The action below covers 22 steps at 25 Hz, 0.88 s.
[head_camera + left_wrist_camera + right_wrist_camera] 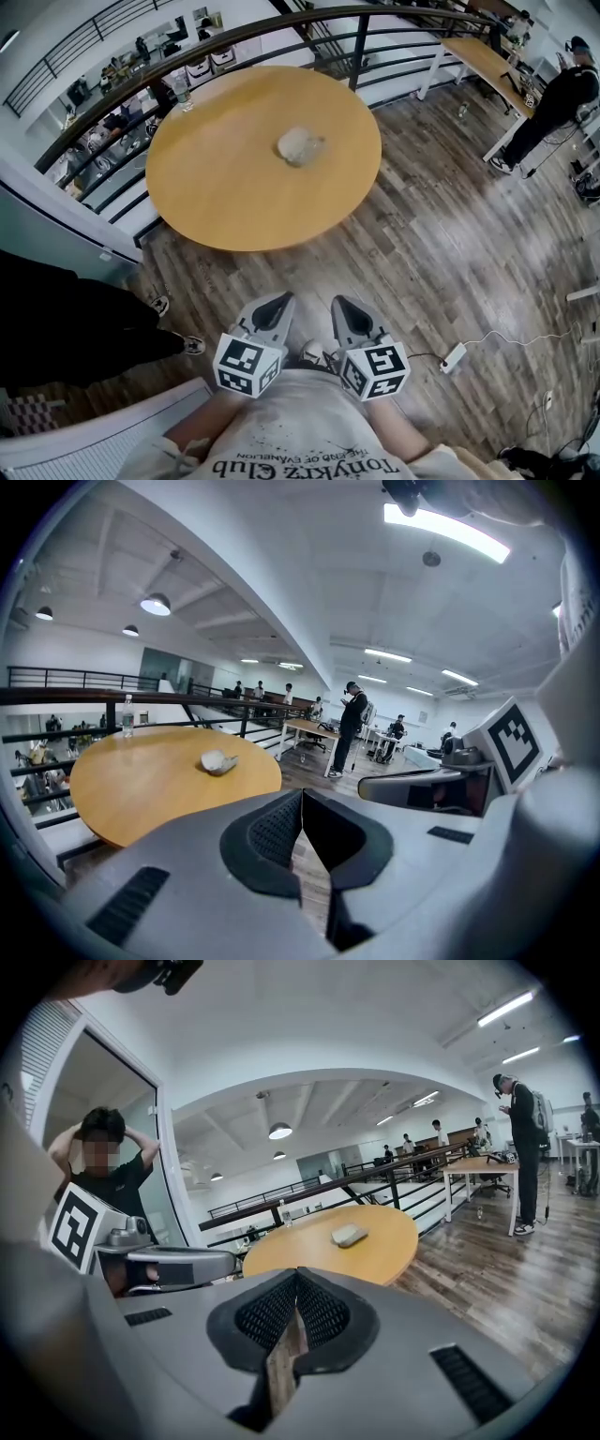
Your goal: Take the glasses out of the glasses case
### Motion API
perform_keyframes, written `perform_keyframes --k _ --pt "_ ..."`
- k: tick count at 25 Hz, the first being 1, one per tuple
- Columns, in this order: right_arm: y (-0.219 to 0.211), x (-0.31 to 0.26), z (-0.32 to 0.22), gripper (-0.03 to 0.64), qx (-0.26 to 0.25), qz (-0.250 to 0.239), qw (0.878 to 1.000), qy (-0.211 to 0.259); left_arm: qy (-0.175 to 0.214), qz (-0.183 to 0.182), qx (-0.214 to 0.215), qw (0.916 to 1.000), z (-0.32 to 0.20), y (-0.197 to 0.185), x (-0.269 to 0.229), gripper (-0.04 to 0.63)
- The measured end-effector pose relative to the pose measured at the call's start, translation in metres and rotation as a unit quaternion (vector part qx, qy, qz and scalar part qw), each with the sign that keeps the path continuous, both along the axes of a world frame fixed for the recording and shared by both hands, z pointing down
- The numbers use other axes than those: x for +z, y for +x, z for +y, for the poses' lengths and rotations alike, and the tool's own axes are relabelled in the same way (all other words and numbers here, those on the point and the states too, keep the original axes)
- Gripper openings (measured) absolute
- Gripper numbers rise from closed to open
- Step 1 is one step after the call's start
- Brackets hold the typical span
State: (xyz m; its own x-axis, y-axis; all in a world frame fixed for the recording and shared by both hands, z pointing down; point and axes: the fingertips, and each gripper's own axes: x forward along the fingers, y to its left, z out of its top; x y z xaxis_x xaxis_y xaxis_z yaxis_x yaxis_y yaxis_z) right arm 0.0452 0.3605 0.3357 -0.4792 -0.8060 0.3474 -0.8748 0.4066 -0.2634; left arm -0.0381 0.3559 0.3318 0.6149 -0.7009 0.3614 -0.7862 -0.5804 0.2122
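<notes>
A pale grey glasses case (300, 145) lies near the middle of the round wooden table (216, 187); it also shows as the case (218, 761) and the case (349, 1235) in the gripper views. I cannot tell whether its lid is open. Both grippers are held close to the person's body, well short of the table. The left gripper (279, 302) (302, 799) is shut with nothing in it. The right gripper (339, 305) (297, 1279) is shut and empty too.
A clear bottle (182, 92) stands at the table's far left edge, by a black railing (281, 23). A long desk (487, 61) and a standing person (553, 103) are at the far right. Another person's legs (84, 333) are at left. A power strip (453, 356) lies on the floor.
</notes>
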Motion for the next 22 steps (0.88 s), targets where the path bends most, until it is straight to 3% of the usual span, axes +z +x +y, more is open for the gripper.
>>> perform_keyframes --k 11,22 --pt "0.013 0.018 -0.025 0.025 -0.025 0.002 1.000 -0.010 -0.010 -0.002 -0.022 0.9997 -0.015 0.011 0.012 0.025" --pt "0.002 0.024 -0.119 0.025 -0.010 0.007 1.000 -0.010 -0.004 0.007 0.011 0.9999 -0.117 0.008 0.022 0.025"
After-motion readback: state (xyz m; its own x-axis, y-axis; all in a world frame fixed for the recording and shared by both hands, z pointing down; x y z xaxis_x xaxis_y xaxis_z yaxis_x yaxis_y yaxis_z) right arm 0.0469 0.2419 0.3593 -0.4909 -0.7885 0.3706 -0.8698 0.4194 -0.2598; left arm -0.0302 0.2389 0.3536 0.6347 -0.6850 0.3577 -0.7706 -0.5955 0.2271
